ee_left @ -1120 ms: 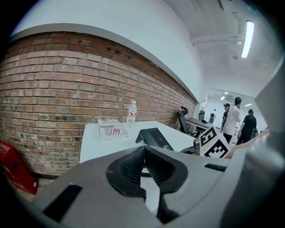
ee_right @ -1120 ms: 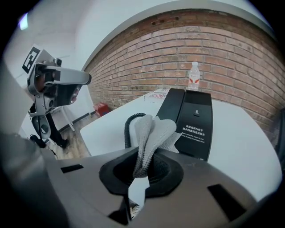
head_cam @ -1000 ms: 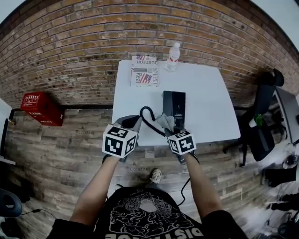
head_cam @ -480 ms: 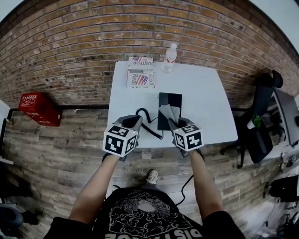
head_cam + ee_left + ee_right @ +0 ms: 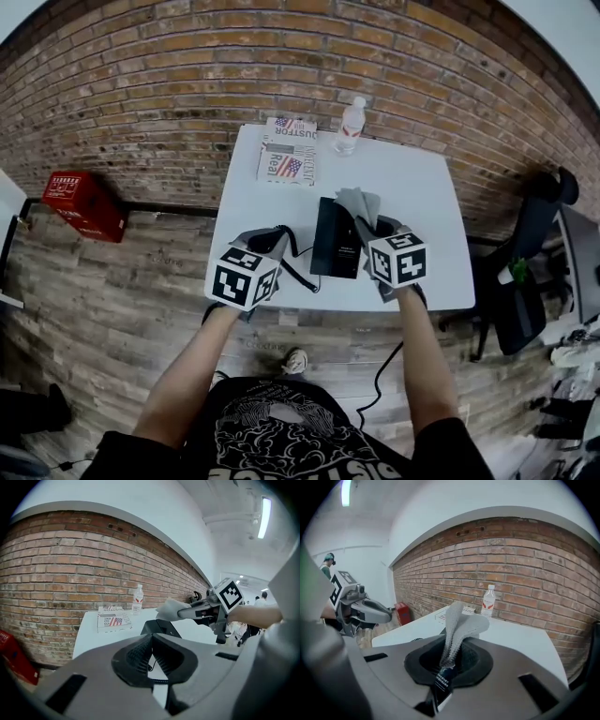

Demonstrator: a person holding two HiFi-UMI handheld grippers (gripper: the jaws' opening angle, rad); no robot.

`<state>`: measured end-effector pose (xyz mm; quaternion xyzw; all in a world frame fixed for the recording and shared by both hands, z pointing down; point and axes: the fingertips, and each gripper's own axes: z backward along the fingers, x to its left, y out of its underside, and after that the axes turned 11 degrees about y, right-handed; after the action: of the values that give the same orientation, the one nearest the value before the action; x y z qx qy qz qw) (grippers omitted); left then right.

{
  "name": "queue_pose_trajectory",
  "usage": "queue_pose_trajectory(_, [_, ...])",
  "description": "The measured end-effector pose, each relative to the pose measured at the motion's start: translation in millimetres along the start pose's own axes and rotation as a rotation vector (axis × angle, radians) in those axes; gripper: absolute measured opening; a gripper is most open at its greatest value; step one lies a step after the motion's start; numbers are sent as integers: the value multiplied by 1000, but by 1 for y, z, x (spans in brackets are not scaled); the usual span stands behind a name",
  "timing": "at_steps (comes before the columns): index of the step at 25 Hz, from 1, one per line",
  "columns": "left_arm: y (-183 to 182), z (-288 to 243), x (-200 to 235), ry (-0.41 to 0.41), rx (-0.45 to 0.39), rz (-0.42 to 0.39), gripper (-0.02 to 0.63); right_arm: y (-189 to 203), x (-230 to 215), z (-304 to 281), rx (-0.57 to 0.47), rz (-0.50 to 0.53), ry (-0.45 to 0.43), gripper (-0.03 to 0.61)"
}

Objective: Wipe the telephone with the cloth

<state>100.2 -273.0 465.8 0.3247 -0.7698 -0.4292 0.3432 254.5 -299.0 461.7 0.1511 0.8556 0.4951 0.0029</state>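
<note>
A black telephone [image 5: 337, 246] lies in the middle of the white table [image 5: 422, 187], and its coiled cord [image 5: 298, 267] loops off its left side. My right gripper [image 5: 375, 223] is shut on a grey cloth [image 5: 359, 206], which hangs over the phone's far right corner. In the right gripper view the cloth [image 5: 457, 625] stands up out of the closed jaws. My left gripper [image 5: 270, 240] hovers shut just left of the phone, near the cord, with nothing seen in it. The left gripper view shows the phone [image 5: 159, 627] and the cloth [image 5: 171, 609] past my left gripper [image 5: 150, 637].
A folded newspaper [image 5: 289, 161] and a water bottle [image 5: 349, 125] sit at the table's far edge by the brick wall. A red crate [image 5: 84, 206] stands on the wooden floor to the left. A dark chair [image 5: 530, 262] is at the right.
My right gripper has carried the cloth from the phone's near end along it to its far right corner. The left gripper has hardly moved.
</note>
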Motion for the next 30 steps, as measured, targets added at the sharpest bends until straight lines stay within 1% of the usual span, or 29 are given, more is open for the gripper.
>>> queue_pose_trajectory(7, [-4,-10,7,-51,-4,16,6,-8,-24,-29,37,93,-49,11])
queue_pose_trajectory(13, [-6,-9,16,-97,-9,27,6,-11,-27,-62,87,155,-132,11])
queue_pose_trajectory(20, [-8,-3,28,-149,-26,42,6,1,-23,-88,180,119,-216,11])
queue_pose_trajectory(25, [-5,-4,31,-160,-16,39,6,1,-15,-100,224,85,-275,11])
queue_pose_trajectory(30, [-4,-3,34,-167,-14,41,6,-3,-5,-108,247,17,-327,11])
